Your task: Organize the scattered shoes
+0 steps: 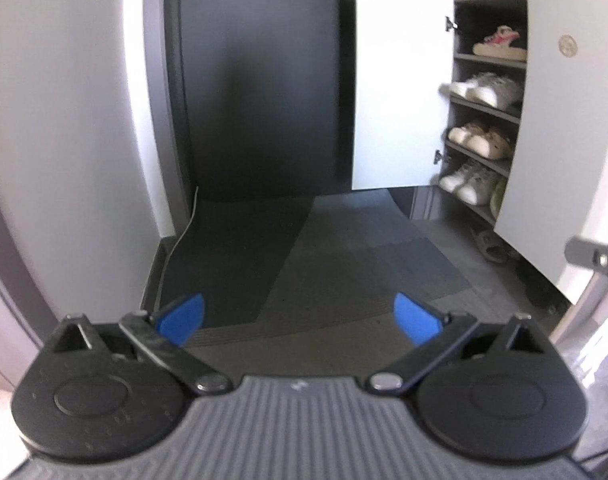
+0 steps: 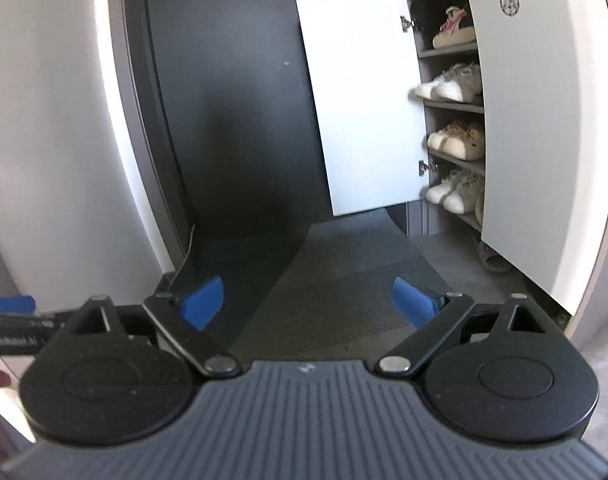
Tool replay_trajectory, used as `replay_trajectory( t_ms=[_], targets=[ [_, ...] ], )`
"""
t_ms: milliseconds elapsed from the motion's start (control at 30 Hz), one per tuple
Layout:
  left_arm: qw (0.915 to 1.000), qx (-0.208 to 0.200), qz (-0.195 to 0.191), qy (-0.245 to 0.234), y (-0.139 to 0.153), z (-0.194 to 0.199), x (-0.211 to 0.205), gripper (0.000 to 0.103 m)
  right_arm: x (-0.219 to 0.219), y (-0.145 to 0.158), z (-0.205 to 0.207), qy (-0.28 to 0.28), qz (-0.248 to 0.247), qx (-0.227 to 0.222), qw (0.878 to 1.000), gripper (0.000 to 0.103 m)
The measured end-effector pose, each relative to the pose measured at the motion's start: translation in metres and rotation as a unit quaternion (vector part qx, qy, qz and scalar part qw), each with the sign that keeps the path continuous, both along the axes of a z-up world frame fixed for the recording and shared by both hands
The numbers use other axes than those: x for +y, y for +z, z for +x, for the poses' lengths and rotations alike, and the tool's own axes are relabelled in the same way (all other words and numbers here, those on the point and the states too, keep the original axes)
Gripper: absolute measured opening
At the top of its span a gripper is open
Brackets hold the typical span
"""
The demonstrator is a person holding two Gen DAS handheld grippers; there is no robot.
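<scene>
Shoes are seen paired, toes outward, on the shelves of a cabinet (image 1: 484,108) at far right, both white doors swung open for access: white sneakers (image 1: 486,90), cream pairs below, a pink-strapped sandal (image 1: 500,42) on top. One sandal (image 1: 490,246) lies on the floor beneath the near door. Both the left gripper (image 1: 299,320) and the right gripper (image 2: 308,300) are held wide apart, empty, over the dark mat (image 1: 324,264). Small lettering on the left tool in the right view is blurred; a round emblem (image 1: 567,45) on the door is unreadable.

Blue fingertips (image 1: 181,318) on both black claws; ahead, a ribbed dark grey mat (image 1: 304,264), white cabinet doors (image 1: 400,88), cream and white shoes (image 1: 484,88).
</scene>
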State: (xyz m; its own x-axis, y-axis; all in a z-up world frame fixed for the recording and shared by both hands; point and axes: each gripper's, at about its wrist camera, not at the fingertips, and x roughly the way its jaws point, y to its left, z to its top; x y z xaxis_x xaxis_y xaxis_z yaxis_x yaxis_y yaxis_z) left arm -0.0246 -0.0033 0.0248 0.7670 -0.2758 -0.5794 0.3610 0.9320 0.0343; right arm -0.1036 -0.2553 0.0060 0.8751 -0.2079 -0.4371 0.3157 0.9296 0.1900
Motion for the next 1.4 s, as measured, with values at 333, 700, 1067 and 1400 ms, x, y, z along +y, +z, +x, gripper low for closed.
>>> replay_trajectory(
  t_ms=[333, 700, 1067, 1400],
  targets=[
    [0.9999, -0.004, 0.012, -0.004, -0.005, 0.004, -0.02, 0.103, 0.013, 0.011, -0.017, -0.013, -0.03, -0.015, 0.999, 0.095],
    [0.9993, -0.021, 0.028, -0.012, -0.013, -0.002, -0.031, 0.103, 0.008, 0.01, -0.022, -0.022, -0.025, -0.006, 0.999, 0.095],
    [0.9991, -0.02, 0.031, -0.022, -0.017, -0.007, -0.036, 0.103, 0.013, 0.012, -0.028, -0.019, -0.021, -0.009, 1.0, 0.095],
    [0.9998, 0.01, -0.001, -0.016, -0.018, -0.002, -0.027, 0.103, 0.017, 0.012, -0.027, -0.019, -0.026, -0.006, 0.999, 0.095]
  ],
)
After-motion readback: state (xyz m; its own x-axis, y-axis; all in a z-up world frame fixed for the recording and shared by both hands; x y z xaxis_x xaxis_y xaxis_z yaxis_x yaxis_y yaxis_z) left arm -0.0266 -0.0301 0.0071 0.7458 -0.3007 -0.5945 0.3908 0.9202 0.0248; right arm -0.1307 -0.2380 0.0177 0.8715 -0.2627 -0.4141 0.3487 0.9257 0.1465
